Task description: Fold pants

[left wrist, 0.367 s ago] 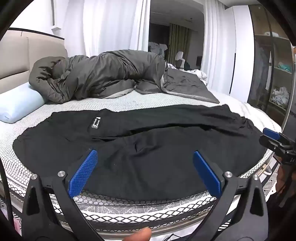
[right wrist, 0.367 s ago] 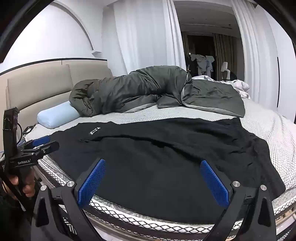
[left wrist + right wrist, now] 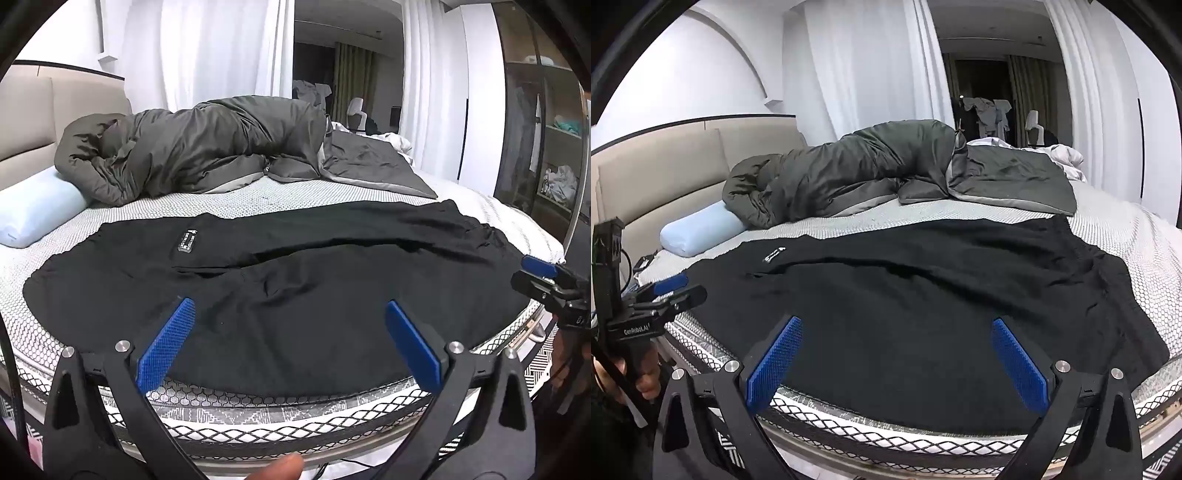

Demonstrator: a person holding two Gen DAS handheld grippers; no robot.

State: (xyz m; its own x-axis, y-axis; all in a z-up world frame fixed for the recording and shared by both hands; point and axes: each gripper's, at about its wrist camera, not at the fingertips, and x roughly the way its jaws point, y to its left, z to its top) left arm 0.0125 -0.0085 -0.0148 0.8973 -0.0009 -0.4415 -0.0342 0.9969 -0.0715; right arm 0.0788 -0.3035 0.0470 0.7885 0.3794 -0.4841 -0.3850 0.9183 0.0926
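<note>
The black pants lie spread flat along the near edge of the mattress, waistband toward the right end and a small label facing up near the left. The left gripper and right gripper hover above the near edge with jaws fully spread, gripping nothing. A grey duvet and blue pillow occupy the far edge.

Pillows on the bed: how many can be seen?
1. The light blue pillow lies by the headboard, against the grey duvet. The duvet may hide others.
</note>
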